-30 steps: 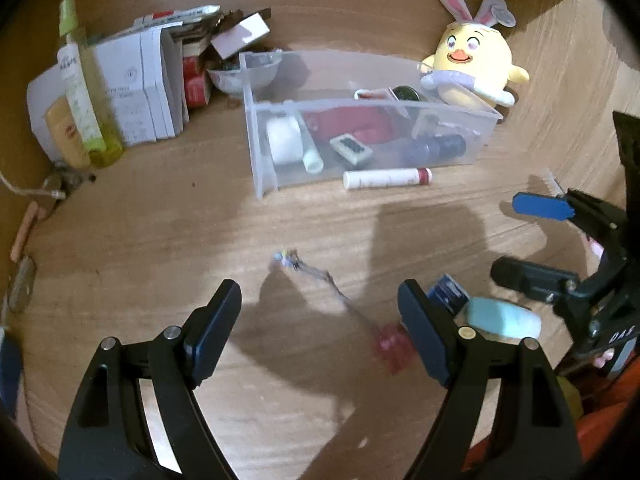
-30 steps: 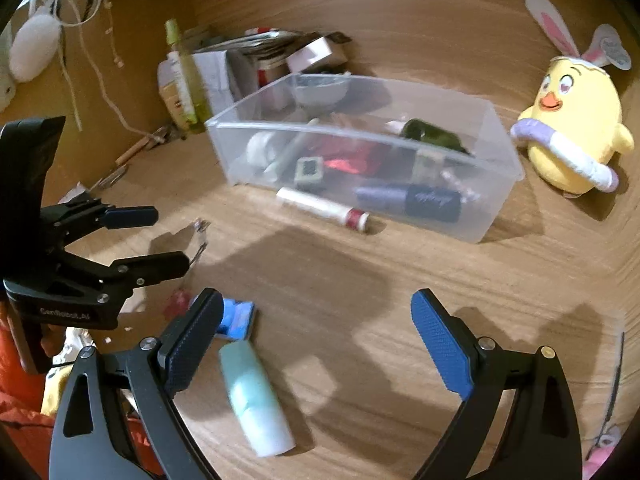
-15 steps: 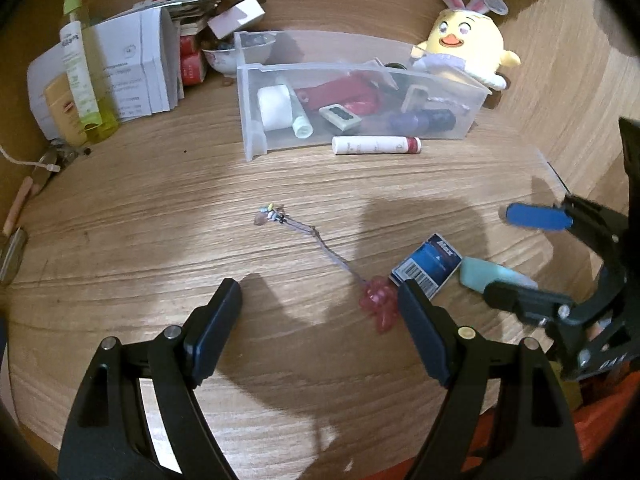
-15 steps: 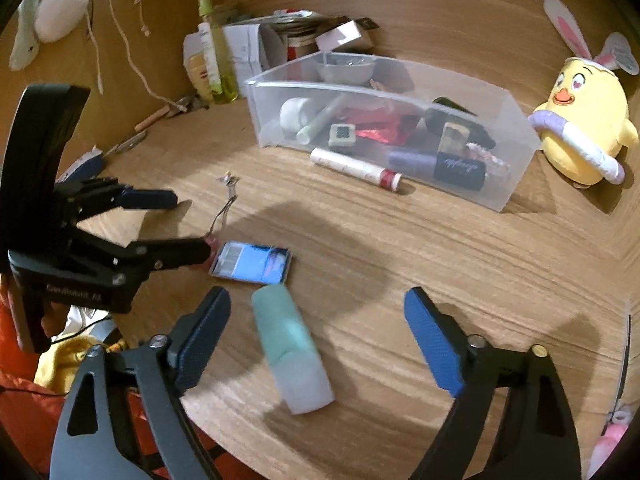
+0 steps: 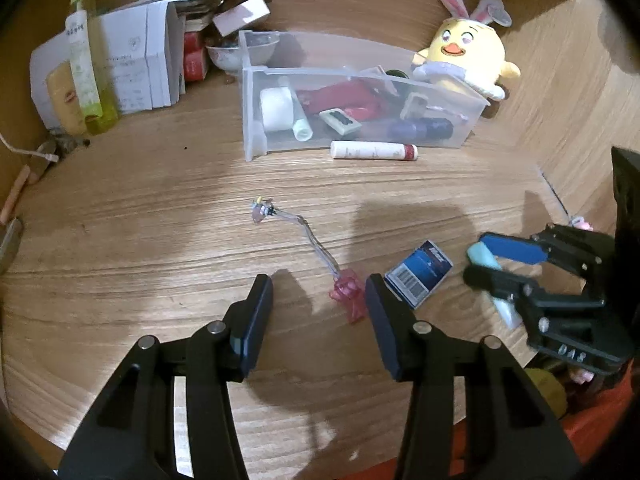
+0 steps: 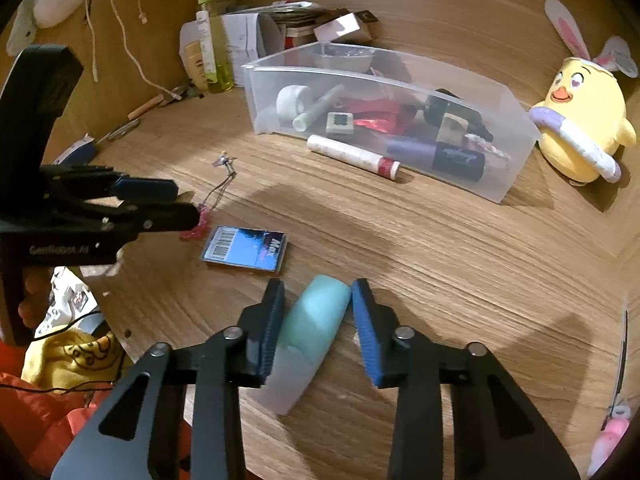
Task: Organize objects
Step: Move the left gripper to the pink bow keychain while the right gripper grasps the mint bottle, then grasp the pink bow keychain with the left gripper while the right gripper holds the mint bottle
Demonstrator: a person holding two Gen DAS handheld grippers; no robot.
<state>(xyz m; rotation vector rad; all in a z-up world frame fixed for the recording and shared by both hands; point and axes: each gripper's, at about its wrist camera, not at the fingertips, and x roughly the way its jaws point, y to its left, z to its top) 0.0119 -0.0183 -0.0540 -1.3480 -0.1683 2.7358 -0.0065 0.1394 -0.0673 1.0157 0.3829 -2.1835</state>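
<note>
In the left wrist view, the left gripper (image 5: 318, 294) is being held over the pink charm (image 5: 349, 295), which is lying on the wooden table (image 5: 140, 240) just inside the right-hand finger, its thin cord running up and away toward the clear bin (image 5: 360, 112). The jaws have just been closing to a medium gap and are not yet pressing on the charm.

In the right wrist view, the mint tube (image 6: 310, 334) is being gripped by the right gripper (image 6: 318, 300), its long axis lying along the fingers. Those jaws have just been closing from wide; the blue card (image 6: 245, 249) is being left alone.
</note>
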